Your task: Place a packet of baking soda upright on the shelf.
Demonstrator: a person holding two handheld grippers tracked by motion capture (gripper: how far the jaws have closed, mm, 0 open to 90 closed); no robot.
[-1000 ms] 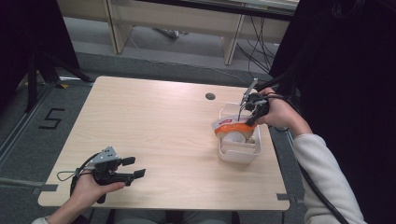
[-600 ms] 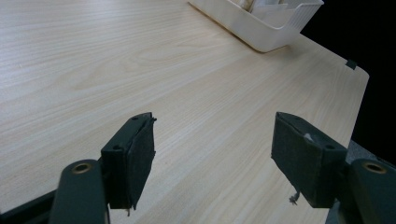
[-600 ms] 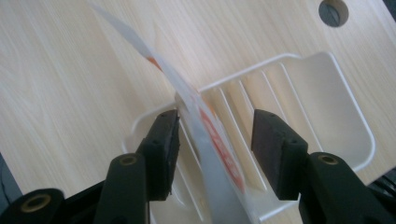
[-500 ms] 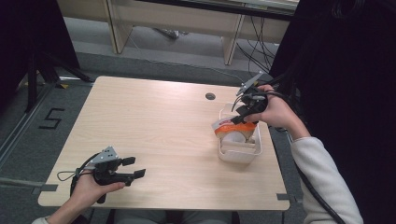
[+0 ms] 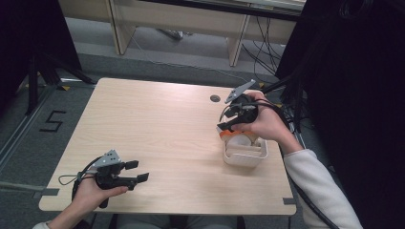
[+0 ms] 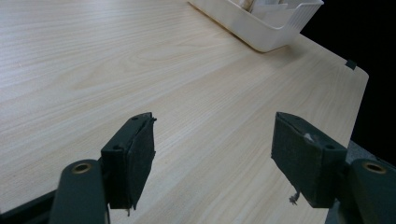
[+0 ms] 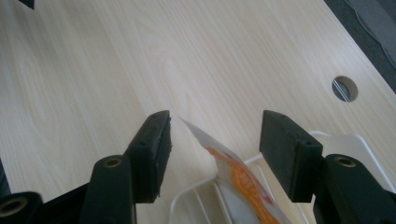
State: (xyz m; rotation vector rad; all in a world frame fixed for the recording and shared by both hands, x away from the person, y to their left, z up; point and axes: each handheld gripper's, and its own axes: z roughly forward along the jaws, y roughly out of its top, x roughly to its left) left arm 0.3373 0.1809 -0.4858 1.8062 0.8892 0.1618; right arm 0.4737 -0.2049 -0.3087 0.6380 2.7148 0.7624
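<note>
A white plastic bin [image 5: 246, 157] stands at the table's right side, with an orange and white packet [image 5: 223, 136] leaning out over its left rim. My right gripper [image 5: 225, 120] hovers just above that packet. Its jaws have just been opening and stand wide apart. In the right gripper view the packet [image 7: 233, 175] pokes up below the gap of the gripper [image 7: 215, 126], and neither pad touches it. My left gripper [image 5: 138, 171] rests open and empty at the near left of the table. In the left gripper view the bin [image 6: 261, 28] lies far beyond the gripper [image 6: 215, 135].
The light wooden table [image 5: 157, 124] has a round cable hole [image 5: 215, 98] behind the bin. Cables and dark stands [image 5: 43, 71] surround the table. The bin sits close to the right edge [image 5: 282, 176].
The right gripper pointed down into the bin, shut on the packet. It has since opened, let the packet go, and swung up and left. The left hand has not moved.
</note>
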